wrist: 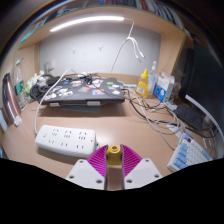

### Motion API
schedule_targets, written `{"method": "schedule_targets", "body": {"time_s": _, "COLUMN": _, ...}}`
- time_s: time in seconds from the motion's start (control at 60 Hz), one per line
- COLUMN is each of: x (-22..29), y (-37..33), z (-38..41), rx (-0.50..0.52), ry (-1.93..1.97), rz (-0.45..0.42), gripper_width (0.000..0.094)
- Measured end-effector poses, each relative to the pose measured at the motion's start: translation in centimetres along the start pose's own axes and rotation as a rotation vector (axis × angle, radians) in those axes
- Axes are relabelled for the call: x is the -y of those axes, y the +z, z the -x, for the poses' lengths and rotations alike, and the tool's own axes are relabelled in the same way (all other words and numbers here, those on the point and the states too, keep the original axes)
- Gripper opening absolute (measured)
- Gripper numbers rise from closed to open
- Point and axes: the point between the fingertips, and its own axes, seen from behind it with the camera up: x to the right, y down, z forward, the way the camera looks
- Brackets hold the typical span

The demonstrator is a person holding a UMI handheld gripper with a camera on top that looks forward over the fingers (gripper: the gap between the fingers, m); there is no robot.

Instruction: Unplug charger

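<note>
My gripper is shut on a small yellow charger, and both magenta pads press on its sides at the fingertips. The white power strip lies flat on the wooden table just ahead and to the left of the fingers. The charger is apart from the strip, to the right of its near end. I see no plug in the strip's visible sockets.
A closed laptop with stickers lies beyond the strip. Yellow and white bottles stand at the far right. Dark cables trail over the table on the right, and a white cable hangs at the back wall.
</note>
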Motion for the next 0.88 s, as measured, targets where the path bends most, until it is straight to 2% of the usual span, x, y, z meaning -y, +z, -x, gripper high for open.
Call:
{"method": "schedule_targets", "body": {"time_s": 0.083, "x": -0.5, "y": 1.3, "z": 0.6, "rx": 0.026, "ry": -0.009, "rz": 0.032, "gripper_width": 0.0254}}
{"method": "schedule_targets", "body": {"time_s": 0.233, "x": 0.0, "y": 2.7, "z": 0.9, "rx": 0.029, "ry": -0.008, "rz": 0.028, "gripper_width": 0.032}}
{"method": "schedule_targets", "body": {"time_s": 0.35, "x": 0.5, "y": 3.3, "z": 0.2, "rx": 0.007, "ry": 0.003, "rz": 0.0, "gripper_width": 0.0444}}
{"method": "schedule_targets", "body": {"time_s": 0.4, "x": 0.5, "y": 3.1, "z": -0.4, "rx": -0.007, "ry": -0.001, "rz": -0.003, "gripper_width": 0.0577}}
{"method": "schedule_targets", "body": {"time_s": 0.417, "x": 0.5, "y": 3.0, "z": -0.7, "rx": -0.015, "ry": -0.003, "rz": -0.005, "gripper_width": 0.0686}}
{"method": "schedule_targets", "body": {"time_s": 0.45, "x": 0.6, "y": 2.7, "z": -1.3, "rx": -0.032, "ry": -0.005, "rz": -0.011, "gripper_width": 0.0804}}
{"method": "schedule_targets", "body": {"time_s": 0.467, "x": 0.7, "y": 2.4, "z": -1.6, "rx": -0.037, "ry": -0.005, "rz": -0.015, "gripper_width": 0.0819}}
{"method": "schedule_targets", "body": {"time_s": 0.483, "x": 0.8, "y": 2.1, "z": -1.6, "rx": -0.036, "ry": -0.004, "rz": -0.021, "gripper_width": 0.0921}}
{"method": "schedule_targets", "body": {"time_s": 0.5, "x": 0.8, "y": 1.8, "z": -1.8, "rx": -0.034, "ry": -0.003, "rz": -0.028, "gripper_width": 0.0886}}
{"method": "schedule_targets", "body": {"time_s": 0.55, "x": 1.3, "y": 0.5, "z": -1.6, "rx": -0.006, "ry": 0.011, "rz": -0.061, "gripper_width": 0.0889}}
{"method": "schedule_targets", "body": {"time_s": 0.617, "x": 2.0, "y": -1.5, "z": -0.4, "rx": 0.08, "ry": 0.054, "rz": -0.11, "gripper_width": 0.0881}}
{"method": "schedule_targets", "body": {"time_s": 0.7, "x": 1.7, "y": -4.2, "z": 0.3, "rx": 0.151, "ry": 0.091, "rz": -0.137, "gripper_width": 0.088}}
{"method": "schedule_targets", "body": {"time_s": 0.883, "x": 0.2, "y": -9.5, "z": -1.6, "rx": 0.126, "ry": 0.067, "rz": -0.184, "gripper_width": 0.0877}}
